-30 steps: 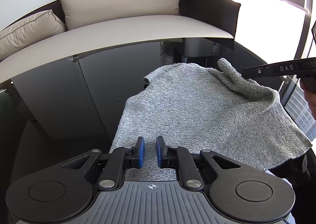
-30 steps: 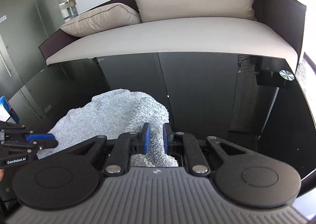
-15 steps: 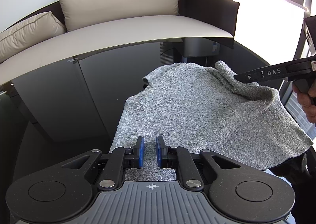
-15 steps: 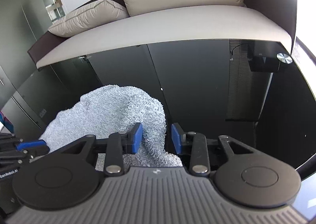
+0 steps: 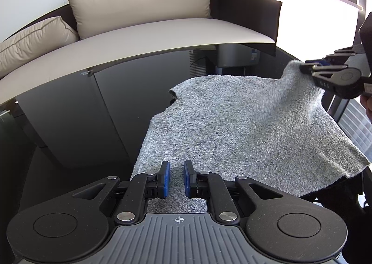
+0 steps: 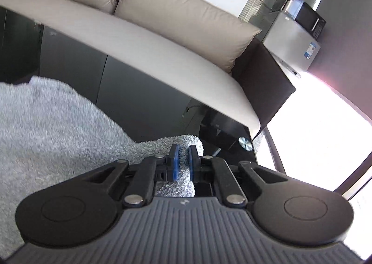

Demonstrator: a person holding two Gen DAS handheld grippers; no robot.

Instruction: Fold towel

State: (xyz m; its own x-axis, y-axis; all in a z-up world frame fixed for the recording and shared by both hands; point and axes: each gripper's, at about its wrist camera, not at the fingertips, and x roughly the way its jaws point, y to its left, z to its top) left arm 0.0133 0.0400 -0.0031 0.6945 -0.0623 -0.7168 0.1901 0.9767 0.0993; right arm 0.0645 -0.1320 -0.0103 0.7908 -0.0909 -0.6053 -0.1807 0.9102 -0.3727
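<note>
The grey towel point(image 5: 244, 129) lies spread over the near right part of the glossy black desk point(image 5: 76, 110), its near right corner drooping over the desk's right edge. Its far right corner is pulled up off the surface into a peak. That peak is pinched in the right claw point(image 6: 183, 161), whose blue pads point(image 6: 174, 162) are closed tight on a fold of the fluffy cloth (you can see the pile squeezed up between them and bunched behind them). From the left wrist view the same right claw point(image 5: 311, 67) comes in from the right side, tilted, with the cloth hanging down from it in a slope to the flat part of the towel.

The left claw point(image 5: 176, 179) sits low over the towel's near left edge, its blue pads point(image 5: 165, 179) a narrow gap apart with nothing gripped between them; the towel shows beneath the gap, though whether the tips touch it I cannot tell.

Beyond the desk's far edge runs a beige sofa point(image 5: 148, 38) with dark sides and two cushions point(image 5: 139, 1). Past the sofa's end, a silver cabinet point(image 6: 293, 43) carries a black microwave point(image 6: 307, 18).
</note>
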